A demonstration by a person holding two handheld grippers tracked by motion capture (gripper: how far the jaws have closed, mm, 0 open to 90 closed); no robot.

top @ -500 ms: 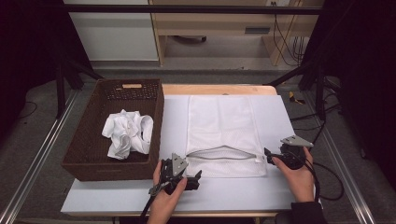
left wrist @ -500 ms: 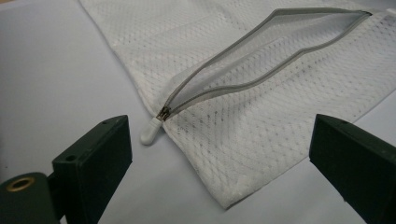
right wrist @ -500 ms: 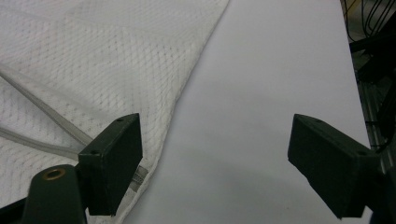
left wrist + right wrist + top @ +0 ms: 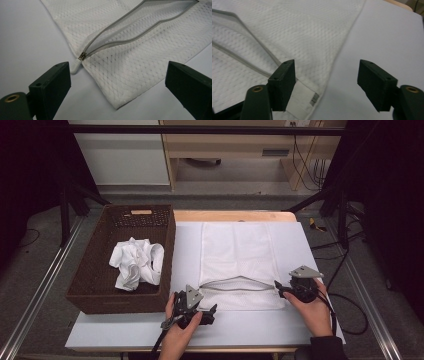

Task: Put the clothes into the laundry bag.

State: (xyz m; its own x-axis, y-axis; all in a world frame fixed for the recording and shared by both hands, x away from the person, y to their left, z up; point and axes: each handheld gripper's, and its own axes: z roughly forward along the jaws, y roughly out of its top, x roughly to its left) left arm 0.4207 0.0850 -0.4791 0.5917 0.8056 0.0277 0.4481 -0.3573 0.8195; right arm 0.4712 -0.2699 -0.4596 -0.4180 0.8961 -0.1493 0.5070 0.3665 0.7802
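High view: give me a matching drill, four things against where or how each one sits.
Things:
1. crumpled white cloth
2. mesh bag
3. left gripper
4. right gripper

Places or states:
A. jaws open at the bag's right edge
B. flat on the table, zipper open
C. inside the brown basket
D. jaws open near the zipper pull

Pairs: 1-C, 2-B, 3-D, 4-A

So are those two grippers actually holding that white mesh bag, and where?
No, nothing is held. The left gripper and right gripper both stand open by the mesh bag.
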